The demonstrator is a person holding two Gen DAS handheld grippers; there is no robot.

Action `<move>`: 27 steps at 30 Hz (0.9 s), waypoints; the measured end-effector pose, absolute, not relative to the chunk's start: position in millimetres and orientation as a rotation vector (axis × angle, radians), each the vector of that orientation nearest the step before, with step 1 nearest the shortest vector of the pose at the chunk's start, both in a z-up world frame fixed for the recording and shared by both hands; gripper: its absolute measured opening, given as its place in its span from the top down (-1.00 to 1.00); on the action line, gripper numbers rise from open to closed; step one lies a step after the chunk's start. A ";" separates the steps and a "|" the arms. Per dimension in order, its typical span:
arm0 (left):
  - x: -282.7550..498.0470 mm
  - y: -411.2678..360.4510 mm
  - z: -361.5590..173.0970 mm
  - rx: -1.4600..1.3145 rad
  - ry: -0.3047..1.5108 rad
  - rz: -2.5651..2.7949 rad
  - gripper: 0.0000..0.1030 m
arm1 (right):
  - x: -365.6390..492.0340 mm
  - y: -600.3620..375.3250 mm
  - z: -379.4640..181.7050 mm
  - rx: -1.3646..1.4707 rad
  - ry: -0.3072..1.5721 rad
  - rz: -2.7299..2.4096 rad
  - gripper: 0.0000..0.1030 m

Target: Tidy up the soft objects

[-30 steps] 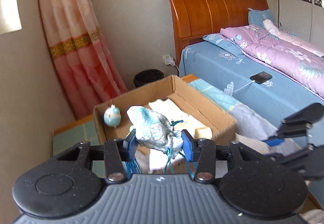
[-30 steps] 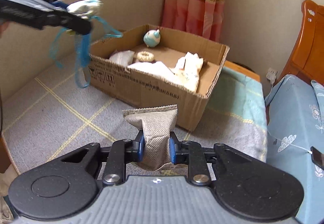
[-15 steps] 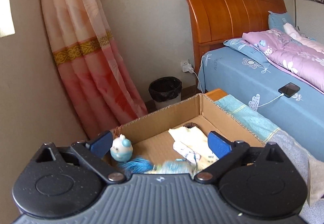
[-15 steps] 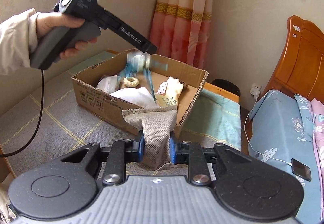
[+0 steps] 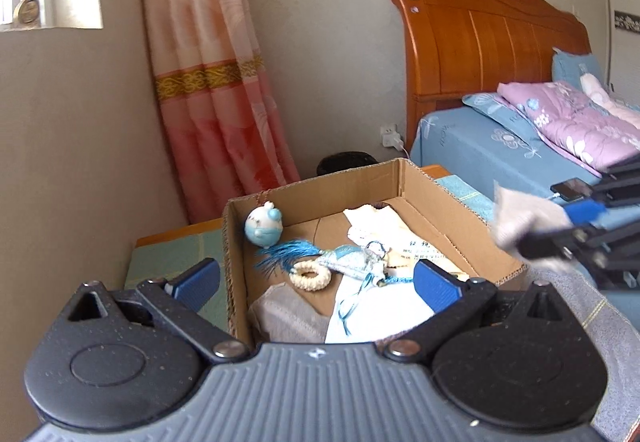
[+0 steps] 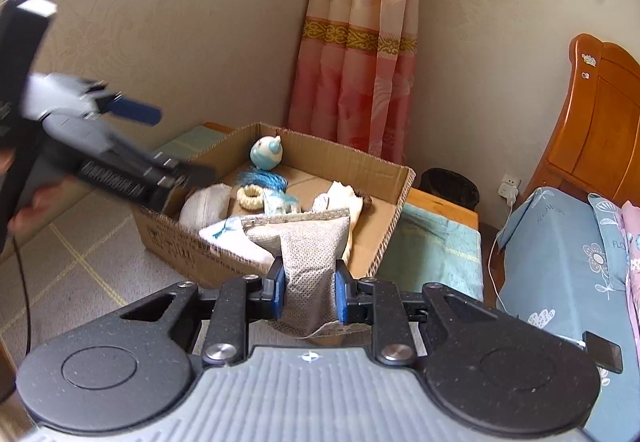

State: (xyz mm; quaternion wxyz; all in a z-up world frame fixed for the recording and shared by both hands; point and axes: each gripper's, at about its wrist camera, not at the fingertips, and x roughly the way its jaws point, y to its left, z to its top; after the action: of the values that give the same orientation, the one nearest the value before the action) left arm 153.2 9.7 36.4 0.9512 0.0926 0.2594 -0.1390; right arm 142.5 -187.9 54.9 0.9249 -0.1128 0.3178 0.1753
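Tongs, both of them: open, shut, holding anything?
Left tongs: opening wide, nothing between them.
Right tongs: shut on the grey fabric pouch.

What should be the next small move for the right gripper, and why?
Probably carry the grey fabric pouch forward over the cardboard box and let it go there. The right gripper is shut on the pouch just short of the box's near wall. The left gripper is opening with nothing between its jaws, and the blue tasselled item lies inside the box.
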 end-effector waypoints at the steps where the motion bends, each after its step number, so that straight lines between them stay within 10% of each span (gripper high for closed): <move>1: 147.7 12.0 34.3 0.182 0.528 -0.276 -0.99 | 148.9 -185.8 55.5 -0.225 0.654 0.360 0.46; 16: 105.3 62.1 20.9 0.106 0.543 -0.105 -0.99 | 279.4 -133.7 41.4 -0.170 0.724 0.298 0.44; 21: 104.9 67.6 22.0 0.093 0.554 -0.089 -0.99 | 292.2 -133.4 35.6 -0.138 0.727 0.230 -0.66; 27: 111.1 63.1 25.6 0.078 0.630 -0.073 -0.99 | 260.4 -145.1 44.2 -0.116 0.750 0.185 -0.94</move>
State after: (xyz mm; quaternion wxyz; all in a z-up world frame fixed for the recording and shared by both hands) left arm 111.1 63.1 25.6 0.9494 0.0385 0.3098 -0.0357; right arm 260.4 -145.1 44.2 0.9247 -0.0565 0.3655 0.0902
